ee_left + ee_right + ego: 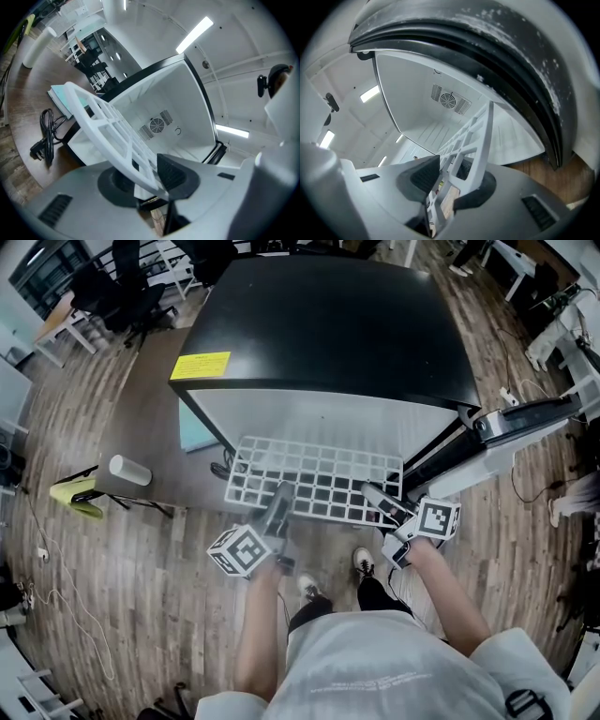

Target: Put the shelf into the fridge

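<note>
Wood floor (141, 615) all round; black-topped fridge (328, 324) stands open, door (525, 418) swung right. White grid shelf (319, 479) hangs at its mouth. Left claw (279, 493) clamps the near edge; right claw (377, 497) sits loose around it, jaws apart. Best to clamp right first, then push both sides evenly and level. Shelf's long axis runs left-right, far edge facing in.

The shelf (314, 479) is placed just before the fridge (328, 334); a table (141, 404) is found left of it, the door (525, 420) right.
</note>
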Demonstrator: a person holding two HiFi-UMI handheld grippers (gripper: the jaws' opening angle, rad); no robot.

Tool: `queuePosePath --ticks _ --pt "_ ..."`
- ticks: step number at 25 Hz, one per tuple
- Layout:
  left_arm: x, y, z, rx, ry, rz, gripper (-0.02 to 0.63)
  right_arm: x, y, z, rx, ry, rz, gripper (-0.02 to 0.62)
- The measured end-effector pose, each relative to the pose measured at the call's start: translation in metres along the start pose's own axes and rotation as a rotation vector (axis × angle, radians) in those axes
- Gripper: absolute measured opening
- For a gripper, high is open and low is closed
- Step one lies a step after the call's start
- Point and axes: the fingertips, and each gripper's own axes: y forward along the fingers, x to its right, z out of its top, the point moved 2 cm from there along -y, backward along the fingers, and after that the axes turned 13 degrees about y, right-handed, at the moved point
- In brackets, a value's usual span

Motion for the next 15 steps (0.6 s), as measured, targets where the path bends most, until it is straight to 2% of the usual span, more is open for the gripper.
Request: queuePosePath --ticks 15 --pt "0.0017 0.002 -0.002 0.007 -0.01 0.012 0.11 0.0065 0.0 0.0087 -0.006 0.058 0.009 0.091"
